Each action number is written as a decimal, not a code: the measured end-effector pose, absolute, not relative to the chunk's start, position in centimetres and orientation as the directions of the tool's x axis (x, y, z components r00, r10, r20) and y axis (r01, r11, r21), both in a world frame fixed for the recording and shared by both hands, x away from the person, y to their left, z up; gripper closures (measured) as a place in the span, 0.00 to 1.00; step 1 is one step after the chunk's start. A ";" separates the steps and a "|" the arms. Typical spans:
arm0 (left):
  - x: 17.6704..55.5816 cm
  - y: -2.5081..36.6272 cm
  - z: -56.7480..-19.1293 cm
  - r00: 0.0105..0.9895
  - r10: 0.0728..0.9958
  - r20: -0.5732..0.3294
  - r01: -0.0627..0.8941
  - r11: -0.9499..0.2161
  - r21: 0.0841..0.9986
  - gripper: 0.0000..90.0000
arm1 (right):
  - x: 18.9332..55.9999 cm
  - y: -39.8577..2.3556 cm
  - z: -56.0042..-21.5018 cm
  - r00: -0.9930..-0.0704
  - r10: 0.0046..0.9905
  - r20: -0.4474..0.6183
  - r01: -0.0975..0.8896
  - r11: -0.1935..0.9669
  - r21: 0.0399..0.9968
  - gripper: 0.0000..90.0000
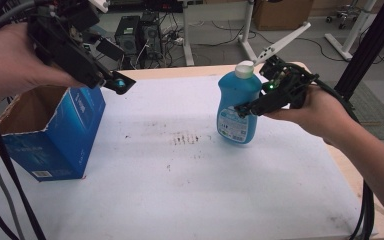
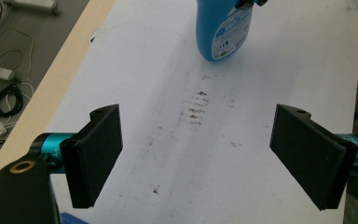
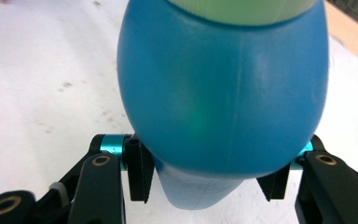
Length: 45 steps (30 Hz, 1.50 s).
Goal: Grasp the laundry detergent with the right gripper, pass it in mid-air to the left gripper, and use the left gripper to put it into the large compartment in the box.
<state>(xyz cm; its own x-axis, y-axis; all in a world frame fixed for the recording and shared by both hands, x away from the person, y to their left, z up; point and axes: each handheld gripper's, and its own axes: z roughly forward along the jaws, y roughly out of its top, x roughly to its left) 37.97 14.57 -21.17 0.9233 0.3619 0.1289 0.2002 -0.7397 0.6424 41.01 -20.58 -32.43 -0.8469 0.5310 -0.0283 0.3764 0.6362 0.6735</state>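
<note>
While it stands upright on the white counter [image 1: 180, 190], the smooth, rounded blue plastic bottle [image 1: 238, 102] points its pale cap [image 1: 244, 69] upward. The right gripper [image 1: 243, 109] has its fingers pinching the bottle; the left gripper [image 2: 200, 154] has its fingers spread.

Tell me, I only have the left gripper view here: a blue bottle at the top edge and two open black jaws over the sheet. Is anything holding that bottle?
Observer: Yes, the right gripper is shut on the blue bottle, one jaw on each side of its body in the right gripper view.
Operator: Is the bottle capped?
Observer: It has a pale cap, and it stands upright.
Operator: Anything near my left gripper?
Observer: An open blue cardboard box stands just below the left gripper.
</note>
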 end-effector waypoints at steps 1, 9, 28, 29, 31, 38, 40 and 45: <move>38.0 14.5 -21.0 0.925 0.357 0.129 0.196 -0.741 0.642 0.19 | 41.0 -20.4 -32.0 -0.858 0.512 -0.027 0.361 0.642 0.676 0.52; 38.2 13.2 -19.1 0.952 0.280 0.122 0.141 -0.759 0.636 0.19 | 40.7 -17.8 -28.3 -0.952 0.304 -0.032 0.199 0.694 0.692 0.52; 38.4 8.5 -16.5 0.993 0.086 0.080 0.030 -0.843 0.537 0.19 | 39.3 -10.8 -23.7 -1.000 0.011 -0.027 -0.011 0.718 0.696 0.52; 38.3 8.3 -16.6 0.993 0.083 0.078 0.029 -0.846 0.532 0.19 | 39.2 -10.5 -23.6 -1.000 0.007 -0.028 -0.014 0.724 0.690 0.52; 38.2 8.0 -16.7 0.994 0.077 0.076 0.027 -0.853 0.521 0.19 | 39.1 -10.1 -23.5 -1.000 -0.001 -0.031 -0.022 0.725 0.688 0.52; 38.2 7.3 -17.2 0.995 0.056 0.086 0.009 -0.882 0.471 0.20 | 39.0 -9.3 -23.6 -1.000 -0.013 -0.027 -0.028 0.734 0.679 0.52; 38.2 7.2 -17.3 0.996 0.047 0.082 0.004 -0.888 0.461 0.25 | 39.0 -9.2 -23.6 -1.000 -0.011 -0.027 -0.026 0.738 0.674 0.52; 38.2 6.9 -17.4 0.995 0.053 0.086 0.008 -0.890 0.455 0.28 | 38.9 -9.2 -23.7 -1.000 -0.009 -0.029 -0.026 0.742 0.670 0.52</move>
<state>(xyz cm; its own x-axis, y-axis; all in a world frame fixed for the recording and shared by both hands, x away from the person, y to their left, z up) 38.20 6.92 -17.43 0.9949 0.0531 0.0857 0.0083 -0.8903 0.4553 38.95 -9.17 -23.69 -0.9996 -0.0088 -0.0286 -0.0257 0.7420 0.6699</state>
